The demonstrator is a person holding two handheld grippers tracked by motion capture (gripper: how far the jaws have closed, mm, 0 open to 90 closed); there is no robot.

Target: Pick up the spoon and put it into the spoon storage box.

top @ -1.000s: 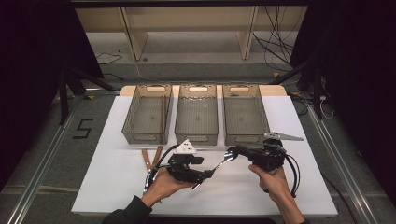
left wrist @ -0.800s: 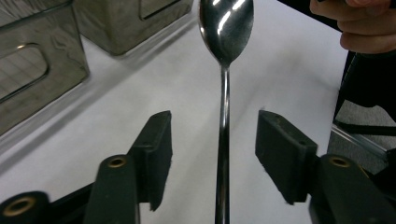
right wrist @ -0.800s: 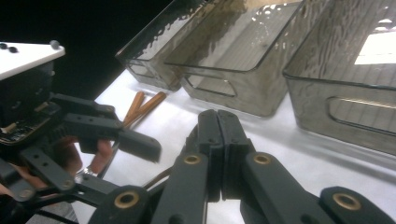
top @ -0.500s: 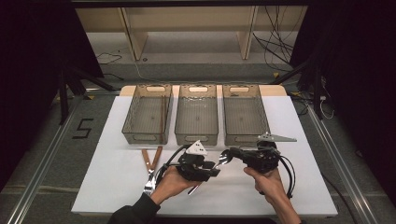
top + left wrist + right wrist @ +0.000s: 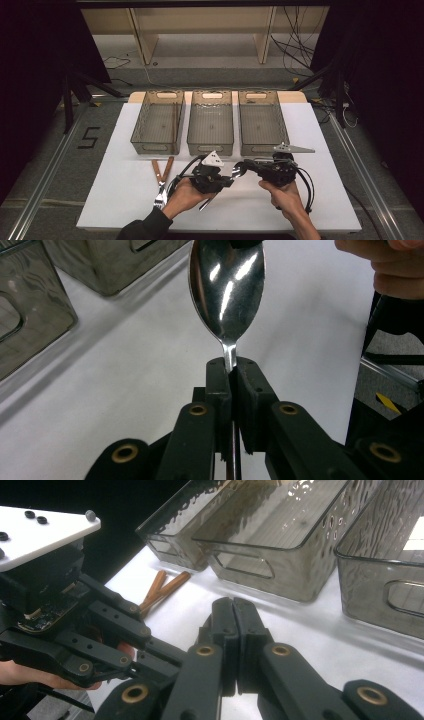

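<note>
Your left gripper (image 5: 231, 179) sits near the front middle of the white table (image 5: 120, 180), held in your left hand (image 5: 186, 196). Its jaws have just been closing, and the left gripper view shows them now clamped on the neck of a metal spoon (image 5: 227, 290), just below the bowl. The bowl stands up beyond the jaw tips, its shiny face toward the camera, and the handle runs back between the jaws toward the gripper body.

Your right gripper (image 5: 243, 166) faces the left one from the right, held in your right hand (image 5: 285, 196). In the right gripper view its jaws (image 5: 233, 611) are pressed together with no gap between them. In the left gripper view a dark tip touches the far end of the spoon bowl at the top edge; whether it pinches the bowl cannot be told.

The spoon is clear of the table surface, between the two grippers.

Three smoked plastic bins stand in a row behind the grippers: left bin (image 5: 158, 122), middle bin (image 5: 211, 122), right bin (image 5: 262, 122). A long thin item lies inside the left bin; its kind cannot be told. Two wooden-handled utensils (image 5: 161, 179) lie on the table to the left of your left hand, handles pointing toward the bins.
</note>
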